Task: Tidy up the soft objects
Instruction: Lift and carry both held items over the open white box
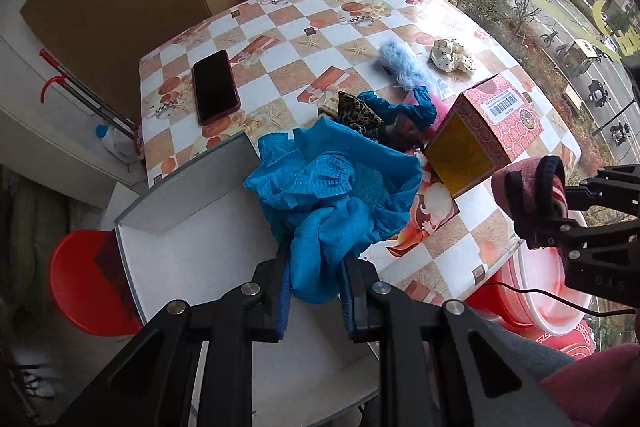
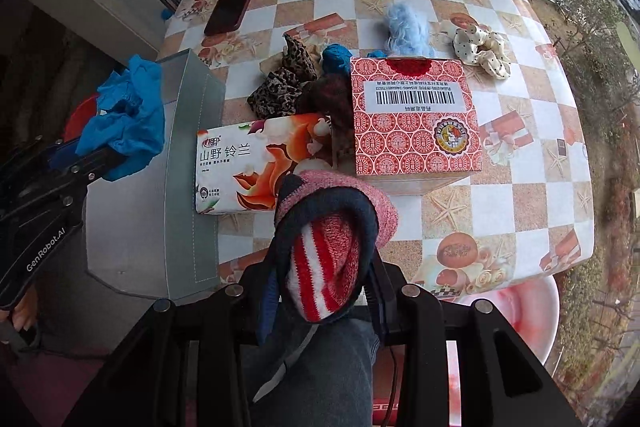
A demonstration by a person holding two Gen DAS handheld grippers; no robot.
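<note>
My left gripper (image 1: 314,283) is shut on a crumpled blue cloth (image 1: 332,195), held above a grey storage box (image 1: 188,239) at the table's near left edge. My right gripper (image 2: 322,291) is shut on a red, white and navy striped knitted sock (image 2: 328,247), held over the table's near edge. That sock (image 1: 528,187) also shows at the right of the left wrist view. On the table lie leopard-print scrunchies (image 2: 280,87), a dark red scrunchie (image 2: 328,95), a teal scrunchie (image 2: 336,59), a fluffy light-blue scrunchie (image 2: 404,27) and a white dotted scrunchie (image 2: 484,51).
A red patterned carton (image 2: 416,119) and a tissue pack (image 2: 260,167) sit mid-table. A phone (image 2: 232,5) lies at the far left. Below the table edge are a red stool (image 1: 84,283) and a pink-and-white basin (image 2: 524,319). A person's leg (image 2: 320,367) is under my right gripper.
</note>
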